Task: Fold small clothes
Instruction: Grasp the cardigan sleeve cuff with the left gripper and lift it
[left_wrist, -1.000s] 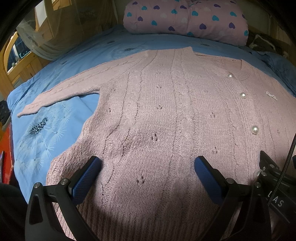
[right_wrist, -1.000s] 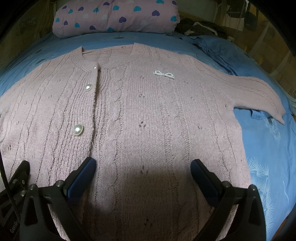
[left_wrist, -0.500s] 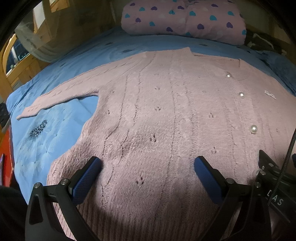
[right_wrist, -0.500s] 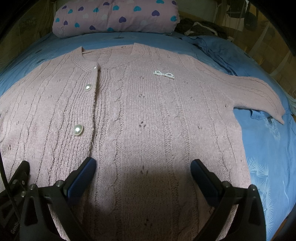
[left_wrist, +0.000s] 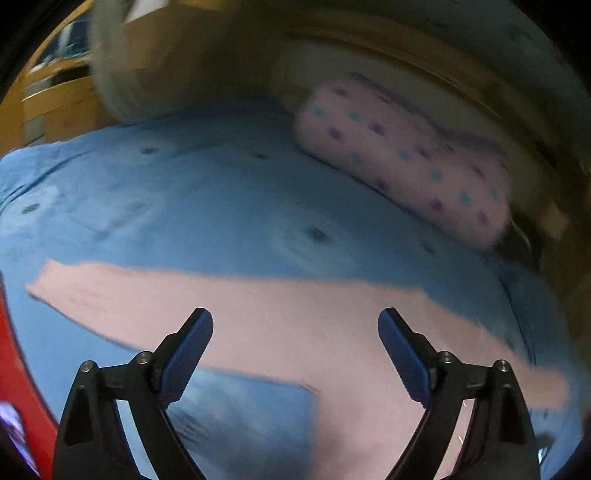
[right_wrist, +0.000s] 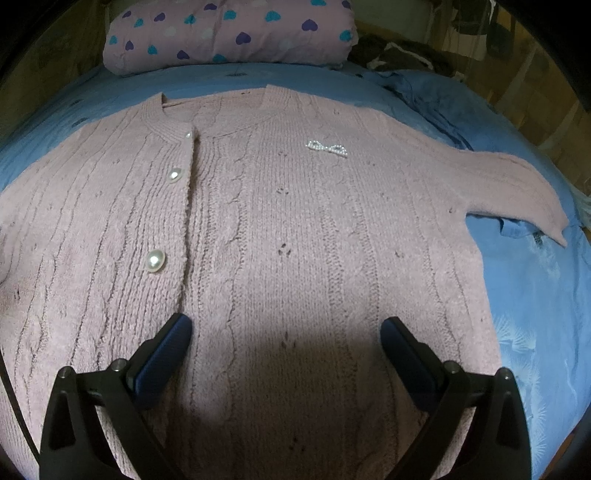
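A pink knitted cardigan with pearl buttons and a small bow lies flat, front up, on the blue bed. My right gripper hovers open over its lower front, nothing between the fingers. In the blurred left wrist view, the cardigan's left sleeve stretches across the sheet. My left gripper is above that sleeve, jaws wide but closing, with nothing between them.
A pink pillow with coloured hearts lies at the head of the bed, also in the left wrist view as the pillow. Rumpled blue bedding sits at the far right. Wooden furniture stands beyond the bed's left side.
My left gripper has swung up and left, from over the cardigan's body to over its left sleeve, and its jaws have narrowed slightly. The right gripper has stayed still.
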